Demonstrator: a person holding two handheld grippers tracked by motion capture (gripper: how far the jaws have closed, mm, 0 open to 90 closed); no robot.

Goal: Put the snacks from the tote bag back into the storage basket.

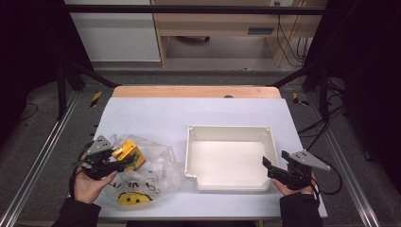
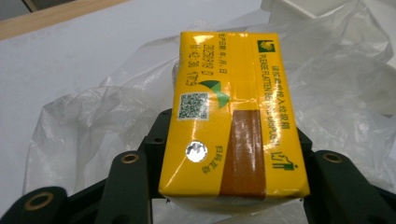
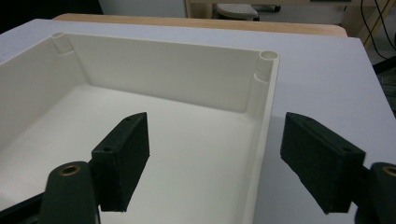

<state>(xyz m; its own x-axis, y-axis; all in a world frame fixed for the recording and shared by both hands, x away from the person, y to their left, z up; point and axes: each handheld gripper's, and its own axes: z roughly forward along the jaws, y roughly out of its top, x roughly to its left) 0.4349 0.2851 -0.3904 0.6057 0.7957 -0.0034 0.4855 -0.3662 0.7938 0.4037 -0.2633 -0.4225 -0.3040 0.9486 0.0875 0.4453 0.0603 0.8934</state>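
A yellow drink carton (image 1: 128, 153) with green print and a brown stripe sits between the jaws of my left gripper (image 1: 122, 161), which is shut on it just above a crumpled clear plastic bag (image 1: 161, 163). In the left gripper view the carton (image 2: 231, 116) lies lengthwise, with a black finger (image 2: 133, 186) against each long side and the bag (image 2: 84, 121) behind it. My right gripper (image 1: 273, 170) stands open at the front right corner of an empty white tray (image 1: 229, 127). In the right gripper view its jaws (image 3: 215, 154) straddle the tray's right wall (image 3: 268, 93) without touching it.
The bag carries a yellow printed patch (image 1: 130, 198) near the table's front edge. A white sheet (image 1: 198, 109) covers the table, and a wooden strip (image 1: 196, 91) runs along the back. Dark frame posts stand at both sides.
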